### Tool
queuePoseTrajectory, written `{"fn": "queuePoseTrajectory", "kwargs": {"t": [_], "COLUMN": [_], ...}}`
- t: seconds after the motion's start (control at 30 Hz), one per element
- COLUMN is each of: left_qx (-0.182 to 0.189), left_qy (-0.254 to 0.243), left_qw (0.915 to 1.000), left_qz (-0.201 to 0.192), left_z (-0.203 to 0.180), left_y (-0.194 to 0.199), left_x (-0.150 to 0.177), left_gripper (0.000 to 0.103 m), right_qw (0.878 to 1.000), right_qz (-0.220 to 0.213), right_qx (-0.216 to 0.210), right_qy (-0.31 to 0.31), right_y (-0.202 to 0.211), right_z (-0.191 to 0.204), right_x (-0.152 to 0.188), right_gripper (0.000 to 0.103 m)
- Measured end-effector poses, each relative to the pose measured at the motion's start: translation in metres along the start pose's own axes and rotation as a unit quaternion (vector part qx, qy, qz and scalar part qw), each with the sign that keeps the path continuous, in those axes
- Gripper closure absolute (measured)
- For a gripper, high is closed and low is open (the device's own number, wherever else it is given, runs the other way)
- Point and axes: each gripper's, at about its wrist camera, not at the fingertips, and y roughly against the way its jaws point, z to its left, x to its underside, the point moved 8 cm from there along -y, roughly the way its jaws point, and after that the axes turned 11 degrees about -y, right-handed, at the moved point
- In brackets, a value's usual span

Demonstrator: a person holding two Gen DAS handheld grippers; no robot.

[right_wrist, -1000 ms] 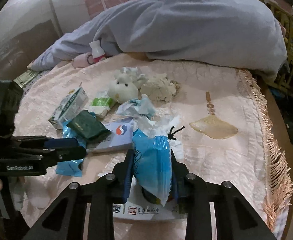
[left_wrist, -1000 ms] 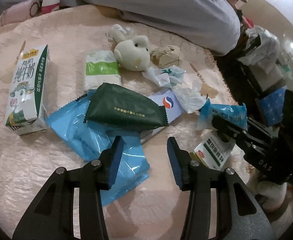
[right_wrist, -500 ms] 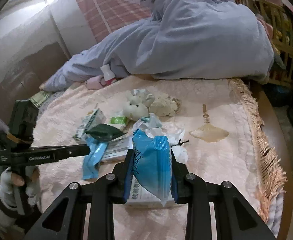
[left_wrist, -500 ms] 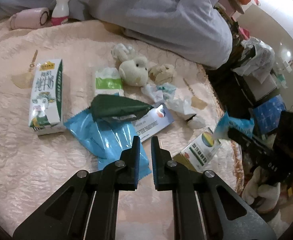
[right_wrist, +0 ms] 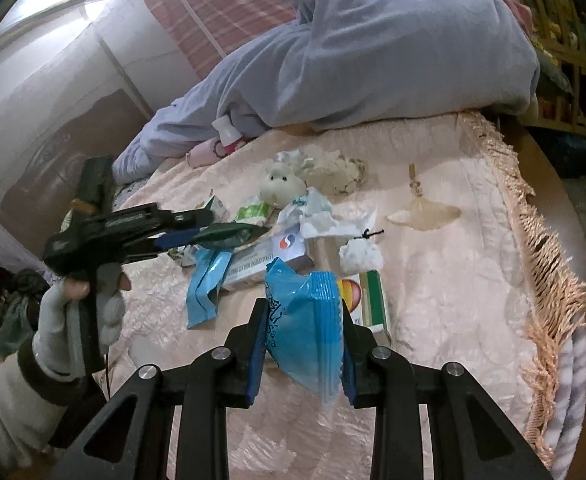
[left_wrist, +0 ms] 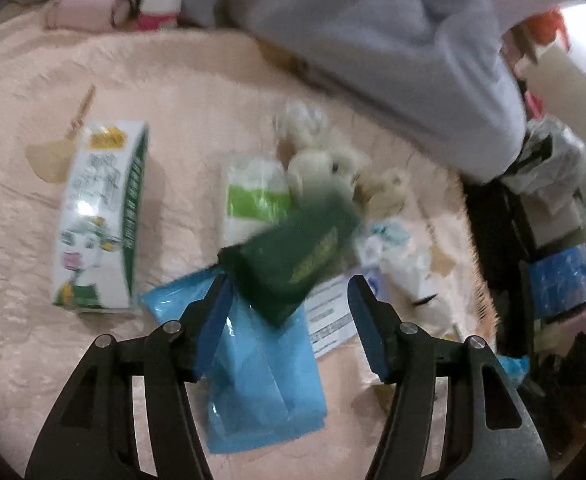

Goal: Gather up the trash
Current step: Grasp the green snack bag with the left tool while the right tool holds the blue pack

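Our right gripper (right_wrist: 301,348) is clamped on a crinkled blue plastic wrapper (right_wrist: 305,328), lifted off the pink cloth (right_wrist: 433,280). Left gripper (left_wrist: 289,320) jaws, just opening, stand apart; the dark green foil packet (left_wrist: 293,256) sits unpinched between them, likely slipping free.

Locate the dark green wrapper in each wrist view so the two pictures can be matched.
Left wrist view: the dark green wrapper sits centre frame, blurred, just beyond the left gripper, over the flat blue packet.
Right wrist view: left of centre, at the tips of that gripper.
Shared landmark: the cream plush toy, just beyond the wrapper in both.
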Motion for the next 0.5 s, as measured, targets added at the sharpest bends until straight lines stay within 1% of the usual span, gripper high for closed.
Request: {"fn": "queuePoseTrajectory", "kwargs": {"t": [0.07, 0.1, 0.13, 0.17, 0.23, 0.3, 0.37, 0.4, 0.43, 0.5], "left_qx": [-0.004, -0.006, -0.003, 0.003, 0.010, 0.005, 0.000, -0.007, -0.018, -0.042], "left_qy": [-0.012, -0.015, -0.011, -0.004, 0.010, 0.001, -0.005, -0.011, -0.017, -0.027], "left_qw": [0.9999, 0.9998, 0.9999, 1.0000, 0.9999, 0.9998, 0.9994, 0.9989, 0.9985, 0.9968], "left_qz": [-0.004, -0.011, -0.010, -0.005, -0.002, -0.017, -0.036, -0.045, -0.049, -0.062], "left_z": [-0.003, -0.004, -0.005, -0.004, -0.001, -0.001, -0.001, -0.001, 0.001, 0.007], "left_y": [-0.003, -0.002, -0.002, -0.003, -0.001, 0.010, 0.023, 0.029, 0.033, 0.037], "left_x": [0.001, 0.000, 0.000, 0.000, -0.001, -0.004, -0.008, -0.011, -0.015, -0.027], "left_gripper": [0.048, 0.060, 0.078, 0.085, 0.086, 0.086, 0.085, 0.077, 0.060, 0.042], "right_qw": [1.000, 1.000, 1.000, 1.000, 1.000, 1.000, 1.000, 1.000, 1.000, 1.000], "right_qz": [0.003, 0.004, 0.004, 0.003, 0.003, 0.002, -0.001, -0.003, -0.004, -0.005], "right_qx": [0.001, 0.001, 0.001, -0.001, 0.000, 0.000, 0.000, -0.001, -0.001, -0.002], "right_qy": [-0.001, -0.001, -0.002, -0.004, -0.007, -0.009, -0.010, -0.010, -0.011, -0.015], "right_y": [-0.002, -0.002, -0.003, -0.002, -0.001, 0.000, 0.003, 0.004, 0.006, 0.005], "right_z": [-0.002, -0.003, -0.004, -0.006, -0.008, -0.010, -0.011, -0.012, -0.012, -0.014], "right_x": [0.003, 0.004, 0.004, 0.005, 0.004, 0.003, 0.003, 0.003, 0.003, 0.003], "right_gripper": [0.073, 0.073, 0.073, 0.073, 0.073, 0.073, 0.073, 0.073, 0.073, 0.073]}}
